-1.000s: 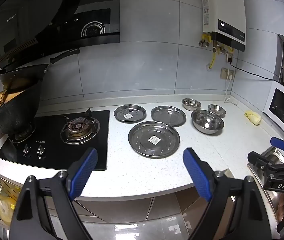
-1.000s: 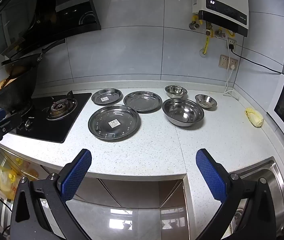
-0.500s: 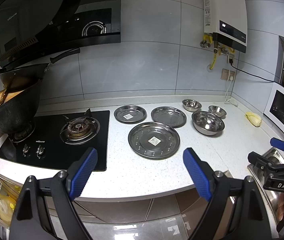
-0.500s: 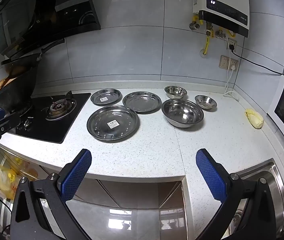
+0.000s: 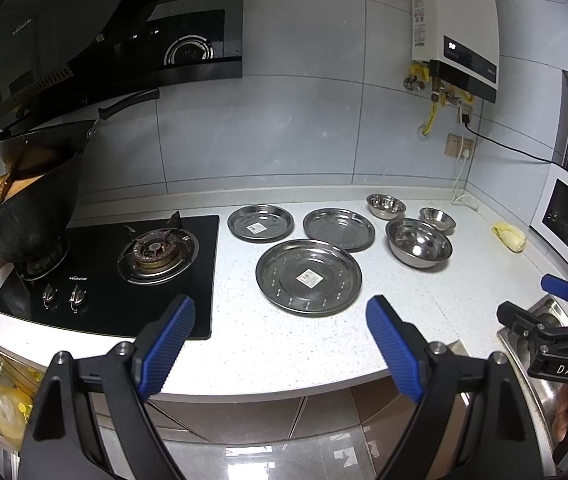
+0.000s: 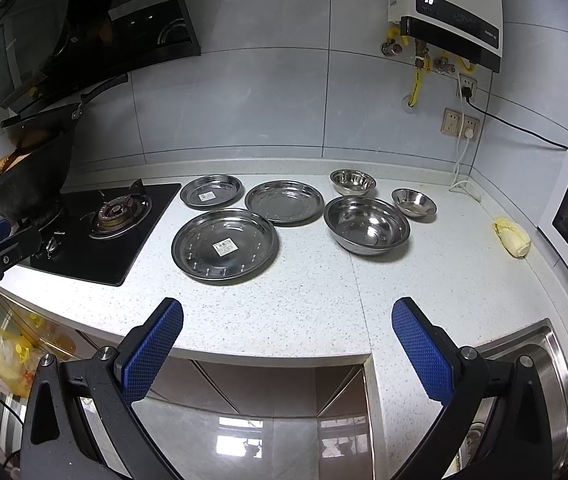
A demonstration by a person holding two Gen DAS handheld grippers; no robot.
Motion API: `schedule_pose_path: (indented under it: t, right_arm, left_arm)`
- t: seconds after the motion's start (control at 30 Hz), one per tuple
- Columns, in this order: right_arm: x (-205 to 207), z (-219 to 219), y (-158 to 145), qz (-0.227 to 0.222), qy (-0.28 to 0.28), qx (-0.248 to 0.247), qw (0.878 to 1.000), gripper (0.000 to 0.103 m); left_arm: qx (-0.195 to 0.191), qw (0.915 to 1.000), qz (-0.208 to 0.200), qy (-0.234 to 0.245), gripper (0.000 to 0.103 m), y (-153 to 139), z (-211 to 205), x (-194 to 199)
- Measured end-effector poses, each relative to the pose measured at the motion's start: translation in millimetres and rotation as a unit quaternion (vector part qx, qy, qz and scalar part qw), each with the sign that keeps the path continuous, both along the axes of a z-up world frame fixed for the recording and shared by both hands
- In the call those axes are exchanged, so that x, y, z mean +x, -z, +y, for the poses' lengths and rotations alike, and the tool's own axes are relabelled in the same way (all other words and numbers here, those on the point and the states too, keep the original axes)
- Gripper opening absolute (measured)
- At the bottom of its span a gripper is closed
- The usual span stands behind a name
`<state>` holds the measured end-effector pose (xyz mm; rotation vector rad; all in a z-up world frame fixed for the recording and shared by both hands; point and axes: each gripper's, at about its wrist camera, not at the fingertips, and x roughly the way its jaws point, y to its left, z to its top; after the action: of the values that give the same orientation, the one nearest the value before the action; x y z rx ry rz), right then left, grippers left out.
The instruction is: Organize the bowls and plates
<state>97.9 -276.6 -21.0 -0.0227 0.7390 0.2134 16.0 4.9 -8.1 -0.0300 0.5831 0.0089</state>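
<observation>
Since both the left tool (image 5: pixel 280 316) and the right tool (image 6: pixel 287 320) hang released and empty short of the white speckled desk (image 6: pixel 324 300), nothing looks sorted yet. The largest round steel plate (image 6: pixel 225 245) is the landmark: behind it lie two smaller steel plates (image 6: pixel 211 192) (image 6: pixel 284 202), to its right the large steel bowl (image 6: pixel 366 225), with two small steel bowls (image 6: pixel 353 182) (image 6: pixel 413 202) beyond, all separate and unstacked.

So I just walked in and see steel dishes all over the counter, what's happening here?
A person holds the left gripper and the right gripper, both open and empty, at the counter's front edge. Nothing is picked up yet. The large plate, two smaller plates, the big bowl and two small bowls lie apart on the counter beside the stove.
</observation>
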Motion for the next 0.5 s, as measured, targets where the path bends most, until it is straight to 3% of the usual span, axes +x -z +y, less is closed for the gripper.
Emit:
schedule_pose_path:
  t: [0.5]
  right_arm:
    - [14,-6,9,0.007,-0.007,0.004,1.0,0.102]
  left_arm:
    - [-0.004,0.9999,0.011,0.0,0.088,5,-2,11]
